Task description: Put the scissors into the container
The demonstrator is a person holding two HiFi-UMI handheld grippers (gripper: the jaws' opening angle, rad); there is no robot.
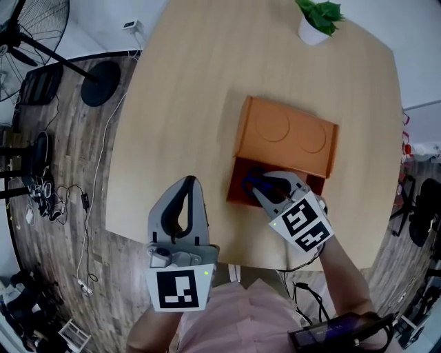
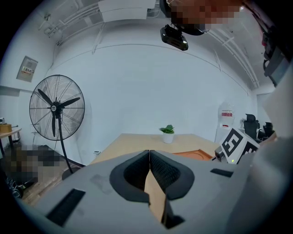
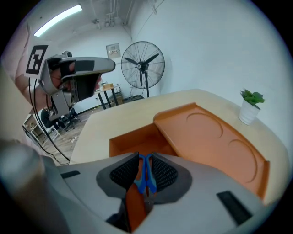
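From the head view, the left gripper [image 1: 190, 182] hangs above the near edge of the pale wooden counter [image 1: 179, 103], its jaws pressed together with nothing in them. The right gripper [image 1: 264, 187] sits off to that gripper's right, its jaws reaching over the uncovered near end of the orange rectangular container [image 1: 234, 187]. The blue-handled scissors [image 1: 253, 180] are clamped in those jaws, over that opening. Just beyond the right gripper, a flat orange lid with two round recesses [image 1: 286, 134] covers the far part of the container. Well ahead of both grippers stands a small green plant in a white pot [image 1: 315, 21].

In the left gripper view, the two dark pads meet along their whole front edge and hold nothing. The counter runs ahead of them to the plant, and a black pedestal fan [image 2: 56, 109] stands far off to the left. The right gripper's marker cube shows at the right.

In the right gripper view, the jaws are closed on the scissors, whose blue handles stand upright between the pads. The container's open compartment lies directly ahead and below. Whether the scissors touch its floor cannot be told. The lid stretches off ahead to the right.
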